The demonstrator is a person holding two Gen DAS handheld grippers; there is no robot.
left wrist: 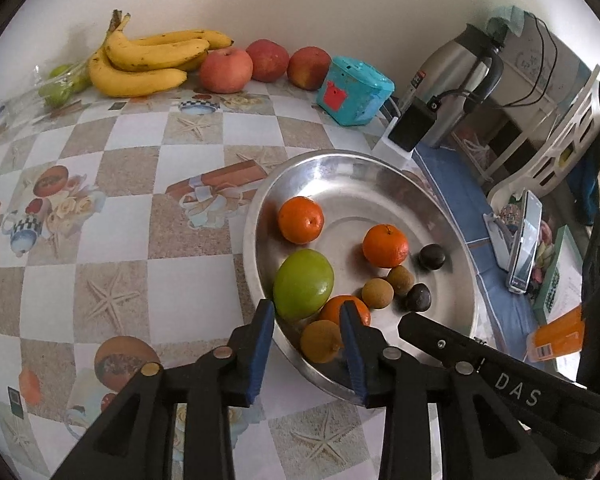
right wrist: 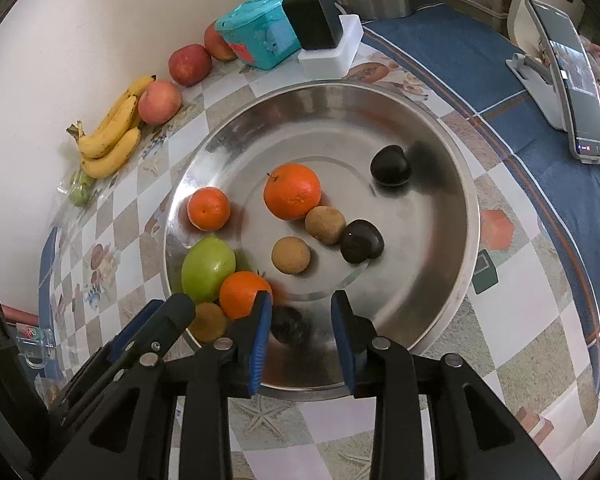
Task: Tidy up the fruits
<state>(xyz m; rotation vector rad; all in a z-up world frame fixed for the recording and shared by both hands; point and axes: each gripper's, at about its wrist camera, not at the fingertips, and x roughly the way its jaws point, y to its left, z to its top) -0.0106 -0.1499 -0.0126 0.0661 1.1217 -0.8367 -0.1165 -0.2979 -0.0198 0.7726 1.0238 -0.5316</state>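
Observation:
A round steel bowl [left wrist: 340,157] [right wrist: 320,89] holds three oranges [right wrist: 292,191], a green fruit [left wrist: 303,284] [right wrist: 208,268], small brown fruits [right wrist: 291,255] and dark round fruits [right wrist: 362,242]. My left gripper [left wrist: 306,309] hangs over the bowl's near rim. Its jaws stand apart around a brown fruit [left wrist: 319,341] [right wrist: 208,322], which rests in the bowl clear of the left pad. My right gripper [right wrist: 302,298] is open over the bowl's near side. A blurred dark fruit [right wrist: 290,330] lies between its blue pads, touching neither.
Along the back wall lie bananas [left wrist: 148,60], three apples [left wrist: 226,70], a bag of green fruit [left wrist: 60,84] and a teal box [left wrist: 354,90]. A charger block [left wrist: 410,124], a steel flask [left wrist: 456,80] and a phone on a stand [right wrist: 576,92] stand to the right.

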